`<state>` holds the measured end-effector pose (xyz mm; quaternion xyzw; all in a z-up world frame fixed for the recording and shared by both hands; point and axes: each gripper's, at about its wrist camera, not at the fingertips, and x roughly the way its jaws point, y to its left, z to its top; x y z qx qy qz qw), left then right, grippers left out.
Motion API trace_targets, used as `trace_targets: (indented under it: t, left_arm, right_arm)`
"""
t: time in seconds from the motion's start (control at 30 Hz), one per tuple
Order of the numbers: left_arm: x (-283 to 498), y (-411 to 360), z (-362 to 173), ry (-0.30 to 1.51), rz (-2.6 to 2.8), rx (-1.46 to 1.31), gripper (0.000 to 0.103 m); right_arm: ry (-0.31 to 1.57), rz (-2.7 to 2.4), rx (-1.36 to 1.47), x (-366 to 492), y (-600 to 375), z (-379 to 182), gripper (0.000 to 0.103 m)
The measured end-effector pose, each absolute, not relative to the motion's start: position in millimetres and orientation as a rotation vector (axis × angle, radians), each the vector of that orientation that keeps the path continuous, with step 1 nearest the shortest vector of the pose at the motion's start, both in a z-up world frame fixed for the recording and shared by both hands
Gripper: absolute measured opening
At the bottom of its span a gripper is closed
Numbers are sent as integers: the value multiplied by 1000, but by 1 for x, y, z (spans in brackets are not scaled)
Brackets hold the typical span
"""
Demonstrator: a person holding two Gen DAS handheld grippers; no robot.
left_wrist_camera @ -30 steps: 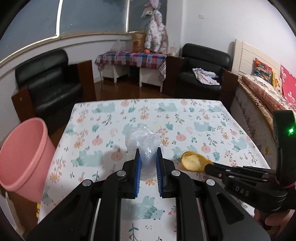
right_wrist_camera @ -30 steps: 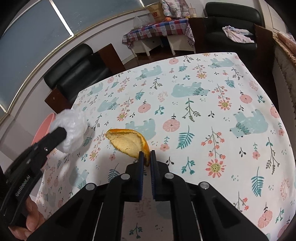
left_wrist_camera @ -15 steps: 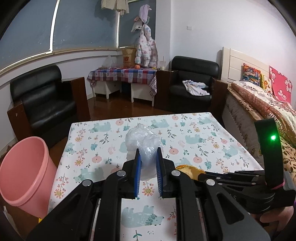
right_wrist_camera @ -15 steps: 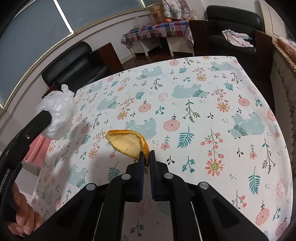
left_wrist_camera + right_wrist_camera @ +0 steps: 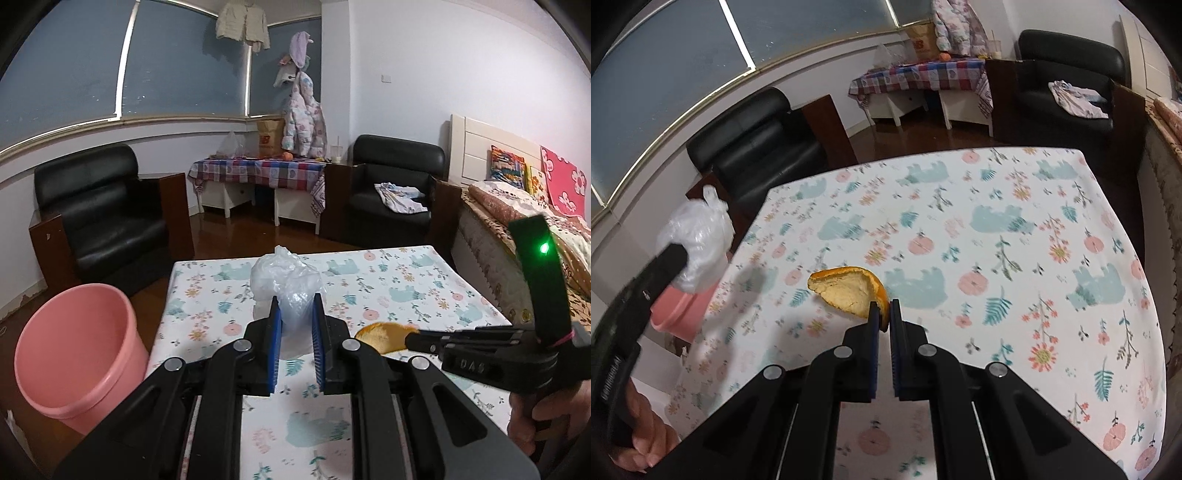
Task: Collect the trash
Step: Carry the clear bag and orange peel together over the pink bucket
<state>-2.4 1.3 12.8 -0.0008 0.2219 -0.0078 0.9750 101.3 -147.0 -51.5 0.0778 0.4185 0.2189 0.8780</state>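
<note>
Right tool [image 5: 408, 336] body lettered "DAS"; brown bag [image 5: 270, 138] logo unreadable.

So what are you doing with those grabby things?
A person is clearing trash off the flowery table, one hand-held gripper in each hand. The left hand-held gripper is squeezing a crumpled plastic bag, and the right hand-held gripper is pinching an orange peel by its edge. Both pieces are held above the table. A pink bin stands beside the table on the left. Neither piece is in the bin yet.
</note>
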Motion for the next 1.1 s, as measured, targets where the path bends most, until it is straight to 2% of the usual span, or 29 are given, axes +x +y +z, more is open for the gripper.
trace_targets:
  t: [0.5, 1.1]
  left_arm:
    - [-21, 38, 20, 402, 86, -26, 15]
    - [-38, 86, 45, 320, 245, -41, 15]
  right_arm:
    - [826, 563, 102, 103, -94, -26, 5]
    - [719, 740, 43, 111, -14, 30, 5]
